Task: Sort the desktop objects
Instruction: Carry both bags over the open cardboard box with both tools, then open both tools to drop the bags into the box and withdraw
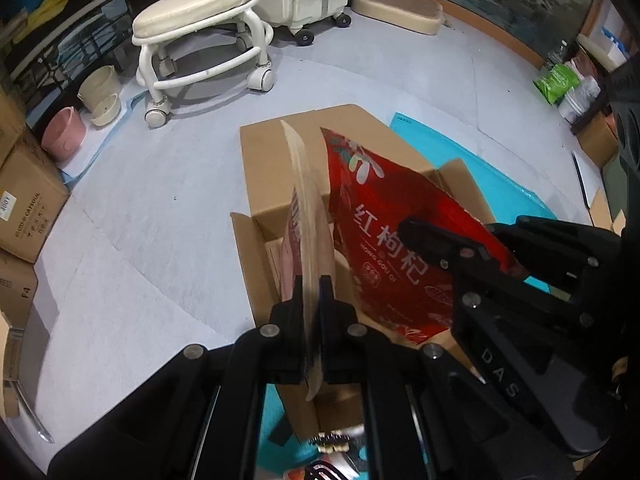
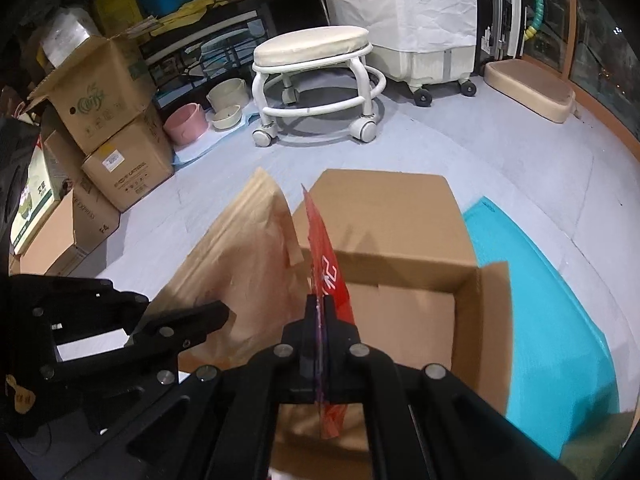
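My left gripper (image 1: pixel 313 280) is shut on the edge of a tan paper pouch (image 1: pixel 310 208), held edge-on over an open cardboard box (image 1: pixel 264 160). My right gripper (image 2: pixel 319 300) is shut on the edge of a red snack bag (image 2: pixel 326 264) with white Chinese lettering, above the same box (image 2: pixel 384 216). In the left wrist view the red bag (image 1: pixel 380 232) shows its face, with the right gripper (image 1: pixel 424 240) clamped on its right side. In the right wrist view the tan pouch (image 2: pixel 240 264) hangs at the left, with the left gripper (image 2: pixel 200 320) on it.
The box stands on a turquoise mat (image 2: pixel 540 300) on a grey floor. A white wheeled stool (image 2: pixel 316 80) stands behind it. Stacked cardboard cartons (image 2: pixel 112 128) line the left, with a pink bowl (image 2: pixel 186 122) and beige bowls (image 2: pixel 226 94) beside them. A green bag (image 1: pixel 558 80) lies far right.
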A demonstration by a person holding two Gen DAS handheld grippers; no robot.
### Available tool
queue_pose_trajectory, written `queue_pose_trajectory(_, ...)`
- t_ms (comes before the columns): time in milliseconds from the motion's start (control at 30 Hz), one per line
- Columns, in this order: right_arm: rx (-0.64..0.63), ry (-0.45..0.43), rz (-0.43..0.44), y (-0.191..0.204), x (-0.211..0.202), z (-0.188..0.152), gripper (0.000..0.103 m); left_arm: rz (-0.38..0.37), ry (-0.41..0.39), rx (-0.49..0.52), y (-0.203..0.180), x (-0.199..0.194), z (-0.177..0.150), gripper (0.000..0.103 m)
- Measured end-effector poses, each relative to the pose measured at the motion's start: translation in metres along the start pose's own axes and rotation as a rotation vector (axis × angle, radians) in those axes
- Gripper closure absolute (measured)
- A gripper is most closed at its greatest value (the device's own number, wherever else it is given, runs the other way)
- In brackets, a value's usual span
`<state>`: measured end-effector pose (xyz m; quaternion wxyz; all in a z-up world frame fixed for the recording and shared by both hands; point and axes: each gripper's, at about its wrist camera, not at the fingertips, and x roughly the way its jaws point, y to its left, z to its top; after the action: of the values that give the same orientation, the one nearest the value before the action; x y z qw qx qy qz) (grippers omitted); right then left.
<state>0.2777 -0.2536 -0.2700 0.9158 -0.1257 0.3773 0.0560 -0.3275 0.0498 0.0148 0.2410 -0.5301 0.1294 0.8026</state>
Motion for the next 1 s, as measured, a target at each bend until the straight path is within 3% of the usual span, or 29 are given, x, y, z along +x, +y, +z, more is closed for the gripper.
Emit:
queue_pose_trajectory(267,0.009,-0.040,0.024,-0.011,0.038,0.003,0.102,-0.051,0.024,-0.003,0.009,0.029,0.006,0.099)
queue_pose_trajectory(400,-0.007,0.007,0.008,-0.015,0.059,-0.008,0.102,-0.048,0.008,0.017,0.006,0.037,0.003,0.098)
queue_pose_trajectory(633,0.025,-0.014,0.022,-0.028,0.060,-0.021,0.098,-0.019,0.020,0.059,-0.004,0.039,-0.002,0.096)
queue_pose_trajectory(933,0.022,-0.040,-0.078,-0.040,0.038,-0.028,0.051,0.090,0.050,0.121,-0.010,0.035,-0.011,0.079)
queue_pose_trajectory(1000,0.022,-0.042,-0.076,-0.044,0.034,-0.031,0.047,0.095,0.046,0.126,-0.009,0.032,-0.014,0.072)
